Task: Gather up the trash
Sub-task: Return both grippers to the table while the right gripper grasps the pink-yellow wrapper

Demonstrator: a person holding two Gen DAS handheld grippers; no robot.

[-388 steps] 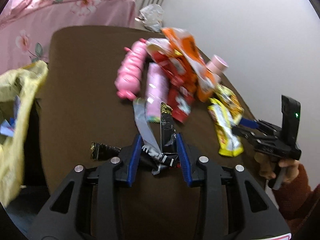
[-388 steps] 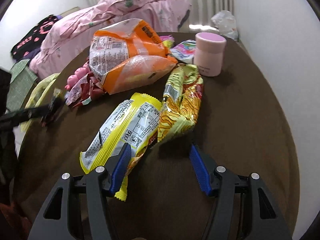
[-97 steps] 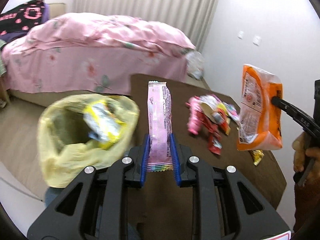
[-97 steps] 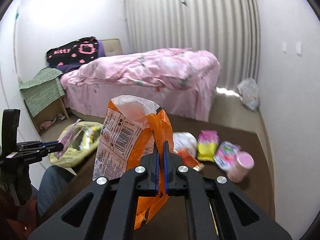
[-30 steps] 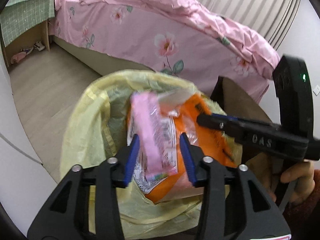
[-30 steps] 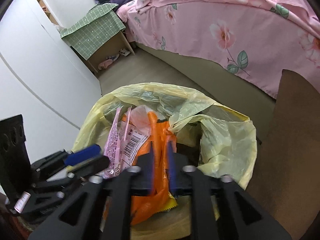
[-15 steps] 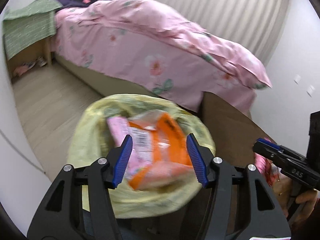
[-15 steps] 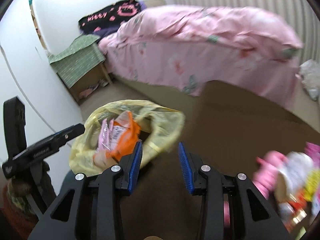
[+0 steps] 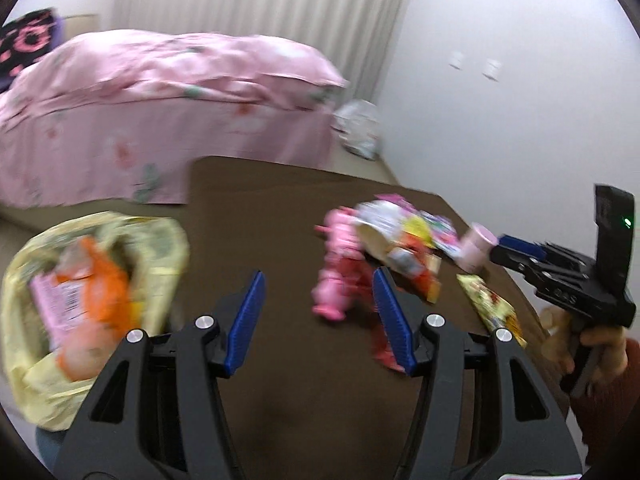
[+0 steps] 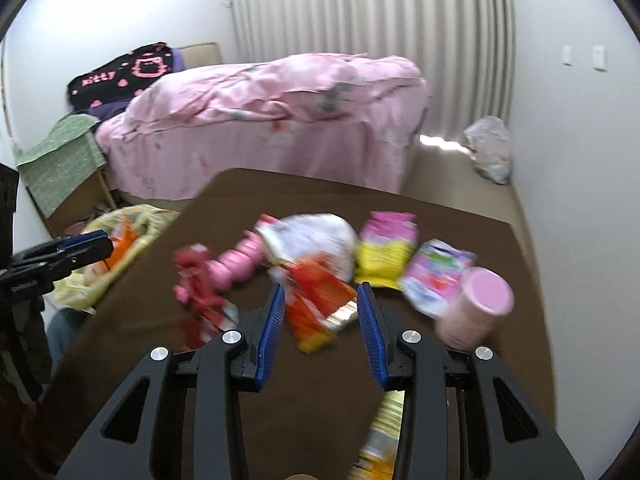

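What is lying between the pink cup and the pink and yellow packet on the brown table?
In the right wrist view, a pink and white packet lies between the pink cup and the pink and yellow packet.

A bed [image 10: 272, 120] under a rumpled pink floral cover is filling the far side of the room, with a black Kitty pillow [image 10: 120, 76] lying at its head. White pleated curtains [image 10: 372, 12] are hanging behind it. 2 wall switches [image 10: 584, 56] are showing on the white wall [image 10: 572, 128]. Light is falling on the beige floor [image 10: 444, 168].
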